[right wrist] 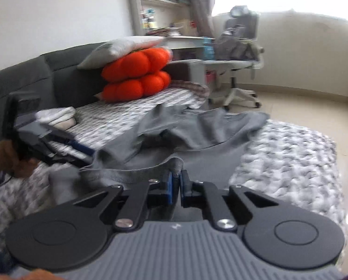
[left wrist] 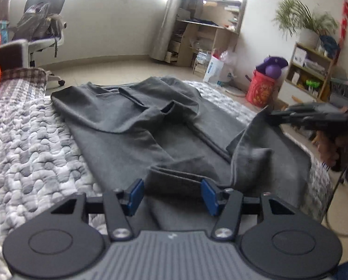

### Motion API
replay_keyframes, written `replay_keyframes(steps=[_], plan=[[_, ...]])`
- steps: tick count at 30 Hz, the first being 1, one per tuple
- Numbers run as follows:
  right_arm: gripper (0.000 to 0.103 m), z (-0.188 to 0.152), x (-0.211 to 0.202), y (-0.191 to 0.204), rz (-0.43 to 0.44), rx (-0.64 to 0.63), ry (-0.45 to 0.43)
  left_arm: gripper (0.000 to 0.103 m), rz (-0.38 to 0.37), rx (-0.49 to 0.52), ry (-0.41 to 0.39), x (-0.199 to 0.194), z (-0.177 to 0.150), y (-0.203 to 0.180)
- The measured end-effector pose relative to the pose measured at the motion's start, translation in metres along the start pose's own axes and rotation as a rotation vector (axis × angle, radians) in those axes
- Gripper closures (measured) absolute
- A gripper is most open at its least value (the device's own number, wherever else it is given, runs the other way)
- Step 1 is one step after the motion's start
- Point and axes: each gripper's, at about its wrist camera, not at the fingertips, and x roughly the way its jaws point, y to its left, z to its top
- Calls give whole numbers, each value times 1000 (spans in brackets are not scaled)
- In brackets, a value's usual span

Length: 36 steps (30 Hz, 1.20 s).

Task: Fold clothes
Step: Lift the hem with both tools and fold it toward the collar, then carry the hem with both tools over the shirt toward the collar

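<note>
My right gripper (right wrist: 176, 183) pinches grey garment's (left wrist: 136, 126) hem | left gripper (left wrist: 171, 193), released, straddles near fold | garment stretches away from both

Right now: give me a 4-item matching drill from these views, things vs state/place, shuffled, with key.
1. left tool
2. right tool
3. orange cushions
4. office chair

A. stacked under a grey pillow
B. shut on the grey garment hem
C. draped with clothes, by the window
D. open, jaws either side of a fabric fold

Pairs: 1-D, 2-B, 3-A, 4-C
</note>
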Motion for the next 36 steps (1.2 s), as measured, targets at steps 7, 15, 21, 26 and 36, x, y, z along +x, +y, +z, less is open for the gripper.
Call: replay_keyframes(steps=[7,15,21,26,36], plan=[[94,-16,28,-22,-31,107,53,47,-79,-114,-19,5,0,21],[85,-18,17,-33,54,216,55,47,-45,-5,55,17,5,4],[73,-18,17,-27,67,188,65,49,33,35,106,28,15,-3],[83,-20,21,-17,29,124,74,72,100,-14,93,28,15,-4],[96,-1,13,-5,-2,37,-34,96,144,-122,-81,-6,24,-10]])
